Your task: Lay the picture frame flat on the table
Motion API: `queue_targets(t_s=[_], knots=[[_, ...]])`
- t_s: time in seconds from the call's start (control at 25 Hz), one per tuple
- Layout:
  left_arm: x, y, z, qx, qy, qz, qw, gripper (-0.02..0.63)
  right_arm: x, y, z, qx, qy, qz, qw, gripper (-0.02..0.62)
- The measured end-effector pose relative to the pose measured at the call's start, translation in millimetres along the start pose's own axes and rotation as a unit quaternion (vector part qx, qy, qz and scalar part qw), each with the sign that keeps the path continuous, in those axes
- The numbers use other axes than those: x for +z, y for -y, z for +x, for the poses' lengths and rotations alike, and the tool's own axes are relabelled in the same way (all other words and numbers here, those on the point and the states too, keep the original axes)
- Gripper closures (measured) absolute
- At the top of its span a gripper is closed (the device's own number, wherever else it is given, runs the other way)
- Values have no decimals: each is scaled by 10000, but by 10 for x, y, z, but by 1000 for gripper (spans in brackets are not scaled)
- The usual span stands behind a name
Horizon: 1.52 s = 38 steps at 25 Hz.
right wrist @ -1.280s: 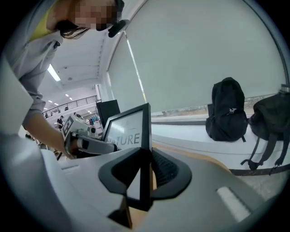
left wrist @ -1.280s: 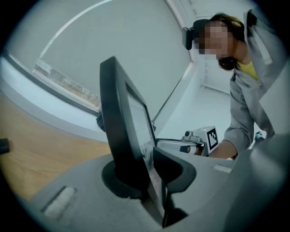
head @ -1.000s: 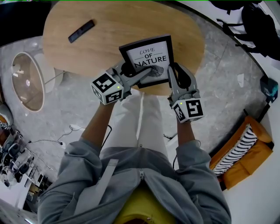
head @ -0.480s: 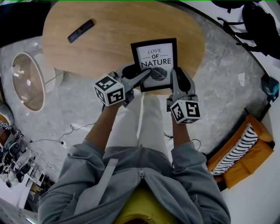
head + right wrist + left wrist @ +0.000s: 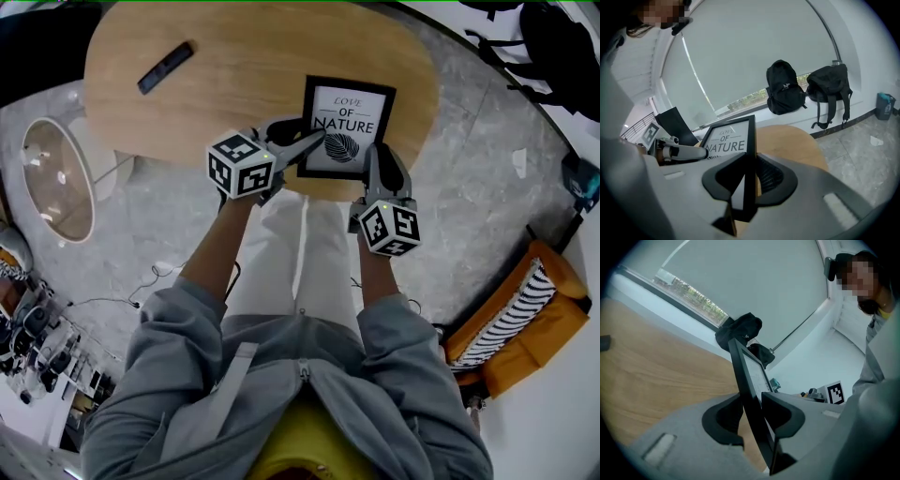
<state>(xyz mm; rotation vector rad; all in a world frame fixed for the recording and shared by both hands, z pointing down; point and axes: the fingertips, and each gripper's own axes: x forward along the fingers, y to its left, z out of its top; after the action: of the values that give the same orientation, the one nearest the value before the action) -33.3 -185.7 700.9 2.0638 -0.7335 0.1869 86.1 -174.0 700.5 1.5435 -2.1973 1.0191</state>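
Frame: the black-edged rectangular picture frame (image 5: 347, 127) with a white "LOVE OF NATURE" print faces up toward the head view, at the near rim of the oval light-wood counter (image 5: 234, 75); I cannot tell whether its back lies on the wood or hangs just above it
Left grip: the left gripper (image 5: 309, 142) has the frame's left edge between its jaws, which are closing on it, one pad on the back and one on the glazed face
Right grip: the right gripper (image 5: 377, 155) holds the frame's right edge, its jaws narrow and pressed on the black moulding
Stage: as I judge it, the laying-down is close to done; the frame must settle flat before both grips come off
Risk, overhang: the frame's bottom edge sits very near the counter's rim, so a release there could tip it off toward the person's legs
Risk, uneven release: with the left jaws in motion, a loss of grip on one side would swing the frame about the other grip, and it could slap down or skid
Surroundings: a slim black remote (image 5: 165, 67) lies well apart on the counter's far left, clear of the frame
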Motion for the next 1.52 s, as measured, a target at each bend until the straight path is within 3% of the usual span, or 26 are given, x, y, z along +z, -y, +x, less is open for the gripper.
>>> queue_targets(t_s=[0.24,0.64,0.96,1.16,1.36,1.52], knots=[[-14,-367,455,-31,-530,-83,9986,472,-95,344,365,-416,-168,181,9988,529],[-133,-650,686,238,-1167,-304,9924,466,-298,518,612,-702,-574,359,9952,531],[-162,-1040,947,847,-1444,-515,9845,431,-397,699,999,-858,-931,502,9907,531],[-159,-1118,910,1551,-1483,-400,9759,391,-425,680,1041,-920,-1011,681,9883,531],[-207,-1258,837,2278,-1491,-352,9616,382,-502,724,1055,-1042,-1116,694,9858,529],[-240,-1248,799,2347,-1406,-462,9607,382,-548,745,1038,-1066,-1215,574,9852,528]])
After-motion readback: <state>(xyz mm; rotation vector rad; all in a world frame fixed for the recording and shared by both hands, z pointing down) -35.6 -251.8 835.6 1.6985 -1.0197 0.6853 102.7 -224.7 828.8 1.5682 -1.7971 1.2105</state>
